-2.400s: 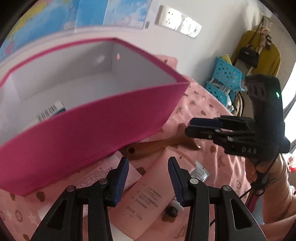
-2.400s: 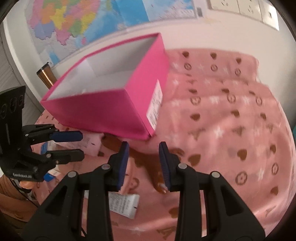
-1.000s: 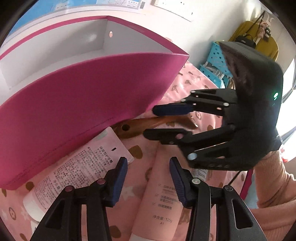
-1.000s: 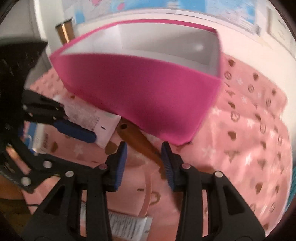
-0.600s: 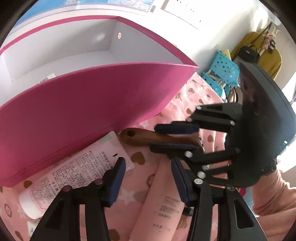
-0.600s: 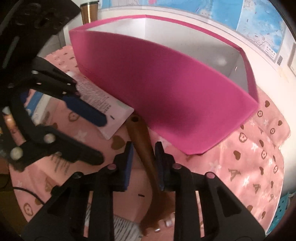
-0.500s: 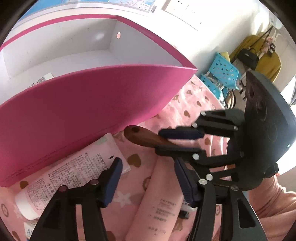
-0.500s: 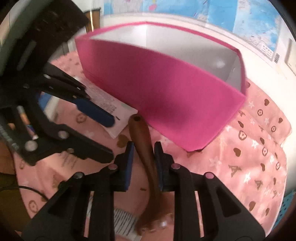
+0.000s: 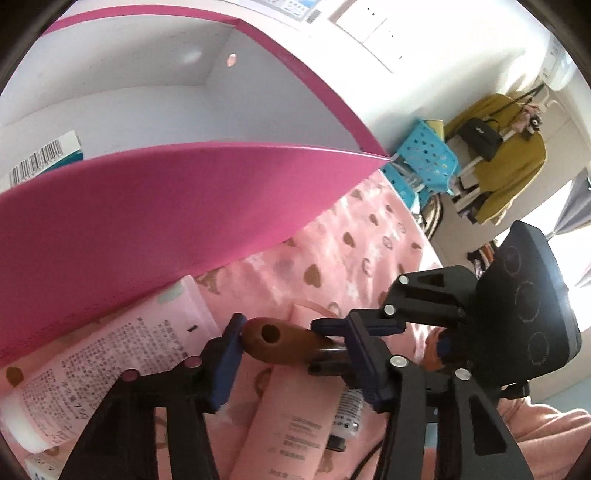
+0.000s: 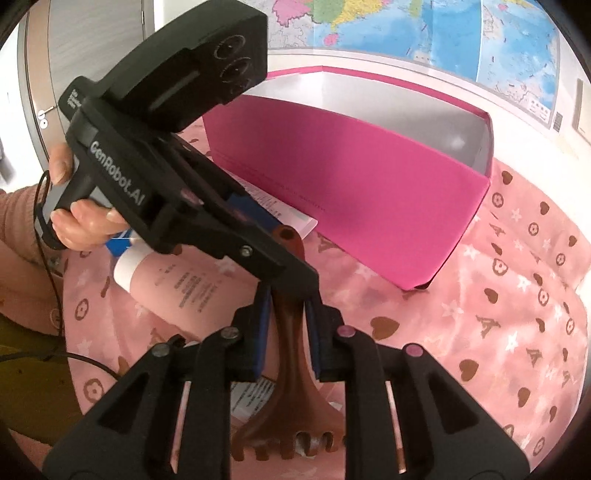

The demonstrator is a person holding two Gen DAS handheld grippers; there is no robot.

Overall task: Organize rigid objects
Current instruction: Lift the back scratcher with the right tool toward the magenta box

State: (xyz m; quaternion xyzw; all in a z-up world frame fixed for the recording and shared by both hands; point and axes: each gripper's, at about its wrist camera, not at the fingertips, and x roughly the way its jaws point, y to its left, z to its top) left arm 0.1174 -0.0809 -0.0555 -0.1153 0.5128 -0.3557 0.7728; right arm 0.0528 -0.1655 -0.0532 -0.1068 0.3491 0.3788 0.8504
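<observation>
Both views are fisheye, framed by a black circular border, with straight edges bowed strongly toward the rim. Daylight enters from a window (image 9: 576, 206) at the right of the left wrist view, blown out to white; the wall (image 9: 424, 33) near it is overexposed as well. Glare washes the pink cloth (image 9: 354, 229) below the box (image 9: 147, 206), softening its pattern. In the right wrist view light is even and bright, with a soft shadow under the box corner (image 10: 421, 286). Close foreground parts are slightly soft; the comb teeth (image 10: 295, 439) are blurred
</observation>
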